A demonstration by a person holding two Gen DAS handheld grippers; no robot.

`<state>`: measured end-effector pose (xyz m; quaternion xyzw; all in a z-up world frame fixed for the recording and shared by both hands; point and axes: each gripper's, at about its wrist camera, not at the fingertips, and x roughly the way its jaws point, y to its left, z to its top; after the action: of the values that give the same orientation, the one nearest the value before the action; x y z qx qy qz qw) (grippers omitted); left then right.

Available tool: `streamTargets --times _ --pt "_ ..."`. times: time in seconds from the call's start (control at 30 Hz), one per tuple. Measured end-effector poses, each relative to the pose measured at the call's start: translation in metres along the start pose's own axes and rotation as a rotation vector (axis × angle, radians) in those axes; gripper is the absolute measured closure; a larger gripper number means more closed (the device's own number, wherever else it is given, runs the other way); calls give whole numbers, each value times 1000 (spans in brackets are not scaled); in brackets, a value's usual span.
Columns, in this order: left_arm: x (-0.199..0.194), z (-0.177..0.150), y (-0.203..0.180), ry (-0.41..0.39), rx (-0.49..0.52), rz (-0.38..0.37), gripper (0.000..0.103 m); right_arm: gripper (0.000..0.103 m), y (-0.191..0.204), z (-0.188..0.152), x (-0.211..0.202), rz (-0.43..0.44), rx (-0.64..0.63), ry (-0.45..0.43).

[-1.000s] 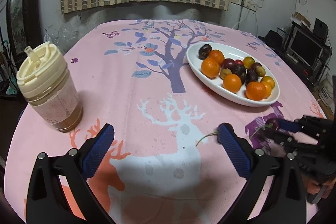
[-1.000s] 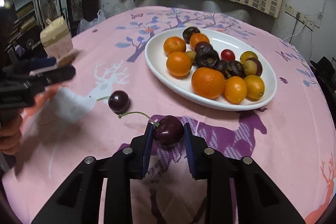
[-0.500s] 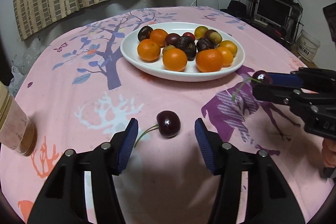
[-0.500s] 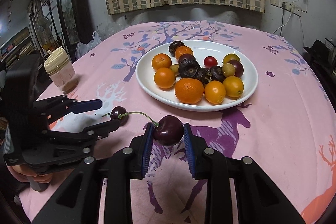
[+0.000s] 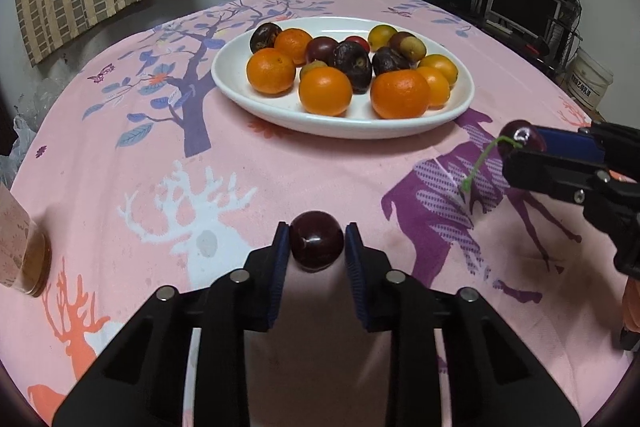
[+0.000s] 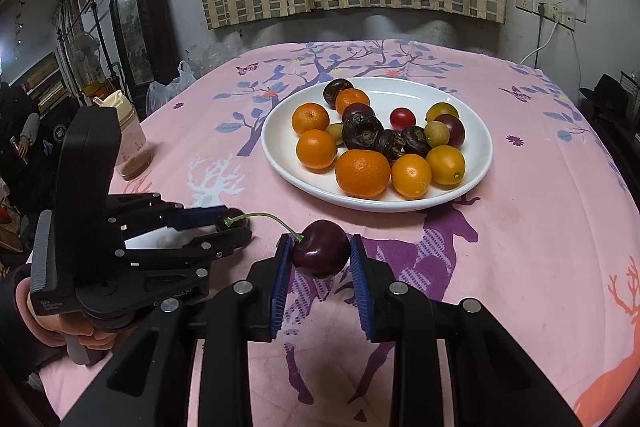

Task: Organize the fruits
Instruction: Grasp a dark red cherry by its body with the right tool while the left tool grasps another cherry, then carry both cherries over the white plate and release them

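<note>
My left gripper [image 5: 317, 242] is shut on a dark cherry [image 5: 316, 241] down at the pink tablecloth. My right gripper [image 6: 321, 254] is shut on a second dark cherry [image 6: 321, 254] with a green stem [image 6: 262, 217], held a little above the cloth. Each gripper shows in the other's view: the right one [image 5: 528, 143] at the right, the left one [image 6: 234, 225] at the left. A white oval plate [image 5: 256, 99], also in the right wrist view [image 6: 476, 155], holds several oranges, dark plums and small yellow fruits beyond both grippers.
A lidded cup [image 6: 128, 139] with a cream cap stands at the table's left side; its base shows in the left wrist view [image 5: 24, 259]. The round table [image 5: 140, 163] has a pink patterned cloth. A curtain, wall sockets and a monitor stand behind.
My left gripper moved in and closed on the loose cherry that lay between its open fingers. My right gripper kept its cherry and pulled back slightly from the plate.
</note>
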<state>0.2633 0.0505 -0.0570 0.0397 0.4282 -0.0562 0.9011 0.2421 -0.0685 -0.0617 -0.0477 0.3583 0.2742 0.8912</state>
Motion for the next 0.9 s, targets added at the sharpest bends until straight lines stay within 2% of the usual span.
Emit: streamTargets --times 0.27,0.5,0.6,0.73,0.8,0.9 --pt "-11 -9 -1 5 -24 -45 76 74 2 0 -5 0 -6 -15" --pt "-39 1 2 -68 -47 -85 77 74 1 3 -18 4 3 -55" --pt "-55 21 7 -114 -55 -108 77 74 -3 15 -28 1 10 -104" --pt "-68 68 10 -192 -60 -110 77 74 -18 49 -27 -27 19 -147" --pt "-64 94 9 -219 -59 -105 77 74 -29 67 -18 -22 43 -151" --pt "-50 126 9 -226 -71 -105 77 74 -44 89 -2 -61 56 -164"
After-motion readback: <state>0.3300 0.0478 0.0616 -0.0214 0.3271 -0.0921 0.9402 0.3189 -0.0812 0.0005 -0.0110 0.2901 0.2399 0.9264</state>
